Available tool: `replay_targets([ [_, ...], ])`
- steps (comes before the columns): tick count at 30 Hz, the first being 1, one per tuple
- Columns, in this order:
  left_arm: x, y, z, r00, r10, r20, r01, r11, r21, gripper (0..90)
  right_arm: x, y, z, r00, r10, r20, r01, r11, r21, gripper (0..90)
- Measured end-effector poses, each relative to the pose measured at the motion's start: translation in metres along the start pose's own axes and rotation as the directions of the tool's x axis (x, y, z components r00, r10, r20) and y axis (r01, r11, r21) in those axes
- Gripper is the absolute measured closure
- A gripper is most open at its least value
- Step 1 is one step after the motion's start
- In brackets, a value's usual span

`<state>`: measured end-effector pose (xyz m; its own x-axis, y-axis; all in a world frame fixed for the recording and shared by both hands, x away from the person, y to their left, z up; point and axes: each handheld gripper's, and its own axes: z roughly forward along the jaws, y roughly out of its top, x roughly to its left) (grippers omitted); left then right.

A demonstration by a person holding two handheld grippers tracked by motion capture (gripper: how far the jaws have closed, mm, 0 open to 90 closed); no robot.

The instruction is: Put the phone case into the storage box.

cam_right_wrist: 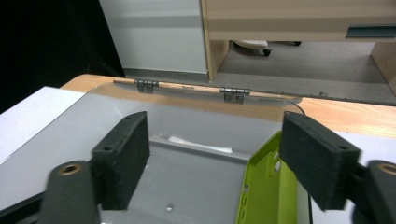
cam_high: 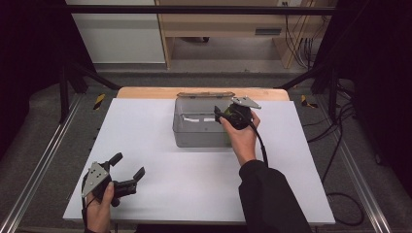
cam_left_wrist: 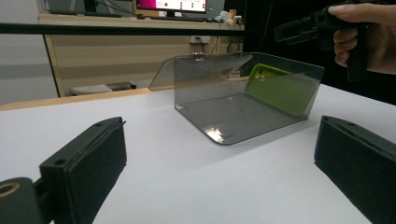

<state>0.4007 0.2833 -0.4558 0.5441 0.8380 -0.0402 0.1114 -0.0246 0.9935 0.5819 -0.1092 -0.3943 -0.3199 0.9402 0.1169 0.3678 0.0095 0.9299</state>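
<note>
A smoky clear box (cam_high: 194, 133) stands at the back middle of the white board, its hinged lid (cam_high: 204, 94) swung open to the far side. Inside the box, a lime-green phone case (cam_right_wrist: 268, 186) leans on edge against the right wall and shows through the box side (cam_left_wrist: 280, 88). My right gripper (cam_high: 219, 114) hovers over the box's right part. It is open, with its jaws (cam_right_wrist: 215, 144) apart above the box floor and the case just below the right pad, not pressed. My left gripper (cam_high: 128, 165) is open near the front left corner, aimed at the box (cam_left_wrist: 233, 107), with nothing between its jaws.
The white board (cam_high: 145, 126) lies on a wooden table. Metal rails (cam_high: 43, 145) run along both sides, and cables (cam_high: 340, 141) hang at the right. A wooden cabinet (cam_high: 218, 29) stands on the floor behind the table.
</note>
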Motion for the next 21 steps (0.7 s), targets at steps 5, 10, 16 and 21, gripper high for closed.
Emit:
replay_targets([
  [5, 0.0003, 0.0, 0.0, 1.0, -0.001, -0.001, 0.001, 1.0, 0.0, 2.2, -0.0004, 0.0017, -0.0013, 0.9999, 0.014, 0.005, -0.014, 1.0, -0.021, 14.7],
  [10, 0.0, 0.0, 0.0001, 1.0, 0.0, 0.002, 0.0, 1.0, -0.003, 2.2, 0.0021, 0.0029, -0.0041, 0.9999, 0.011, -0.013, -0.012, 0.999, -0.039, 8.1],
  [16, 0.0021, 0.0005, -0.0023, 0.9999, -0.008, -0.014, 0.007, 0.9999, -0.015, 1.1, 0.0026, 0.003, -0.0063, 0.9997, -0.017, -0.016, 0.016, 0.999, -0.047, 7.7],
  [21, 0.0037, 0.0004, -0.0023, 0.9997, -0.012, -0.023, 0.011, 0.9998, -0.017, 1.1, 0.0005, 0.0049, -0.0092, 0.9995, -0.027, -0.018, 0.026, 0.998, -0.058, 9.0],
])
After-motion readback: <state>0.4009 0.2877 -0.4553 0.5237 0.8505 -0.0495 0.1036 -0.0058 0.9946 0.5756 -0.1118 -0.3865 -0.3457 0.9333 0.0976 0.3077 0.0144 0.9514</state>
